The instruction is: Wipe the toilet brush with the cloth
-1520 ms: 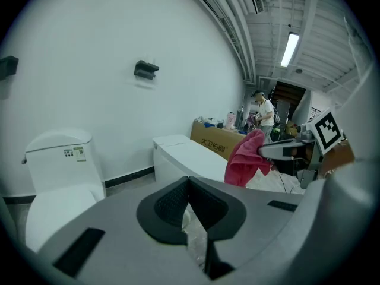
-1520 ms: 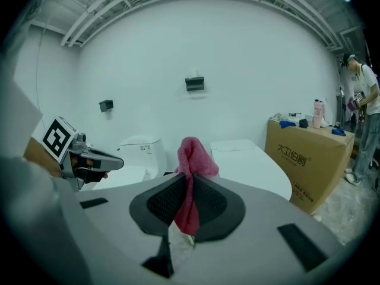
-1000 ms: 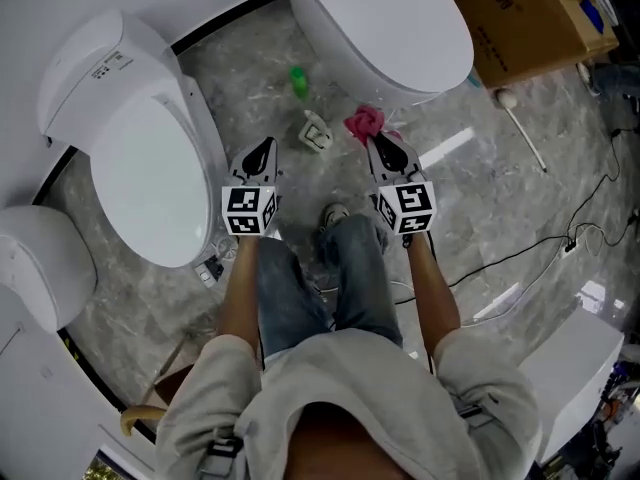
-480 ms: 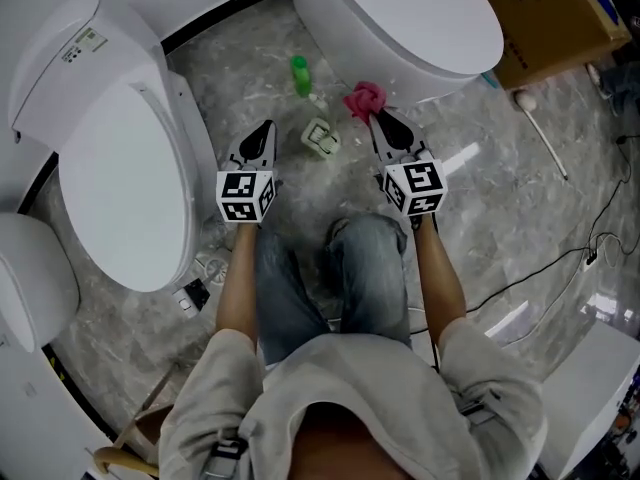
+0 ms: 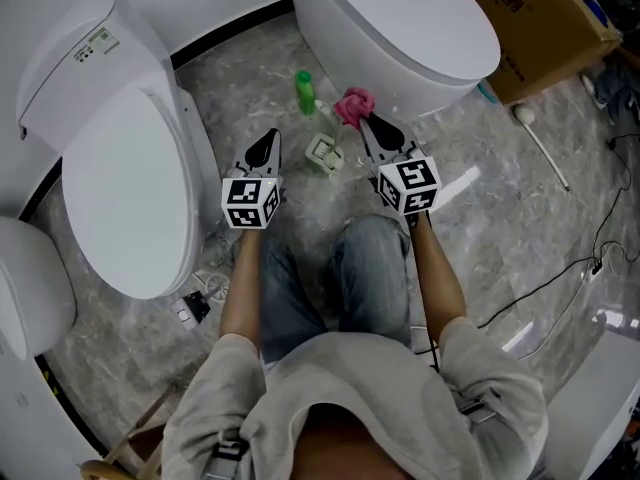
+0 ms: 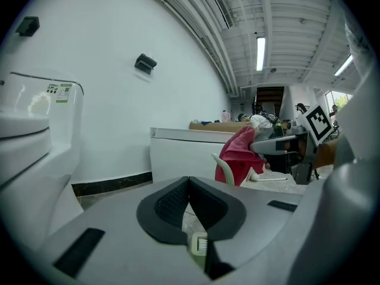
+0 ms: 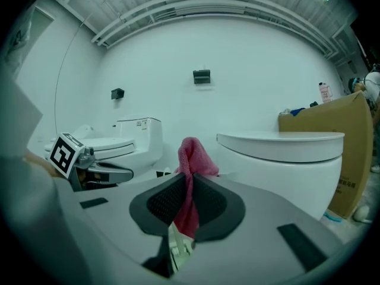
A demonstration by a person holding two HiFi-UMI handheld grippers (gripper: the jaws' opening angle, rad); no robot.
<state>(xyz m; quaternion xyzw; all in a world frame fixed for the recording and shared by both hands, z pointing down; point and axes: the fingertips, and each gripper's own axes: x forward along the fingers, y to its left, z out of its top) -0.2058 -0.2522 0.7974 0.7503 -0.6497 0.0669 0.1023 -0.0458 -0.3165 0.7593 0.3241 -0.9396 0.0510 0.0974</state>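
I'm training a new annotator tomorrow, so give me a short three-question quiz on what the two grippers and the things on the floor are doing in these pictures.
1. True or false: the left gripper holds the pink cloth.
2. Multiple choice: the left gripper's jaws are A) wide apart, B) together with nothing between them, C) clamped on a bottle.
3. Short answer: what does the small green item rest on?

Key
1. False. The right gripper pinches it.
2. B.
3. The grey floor.
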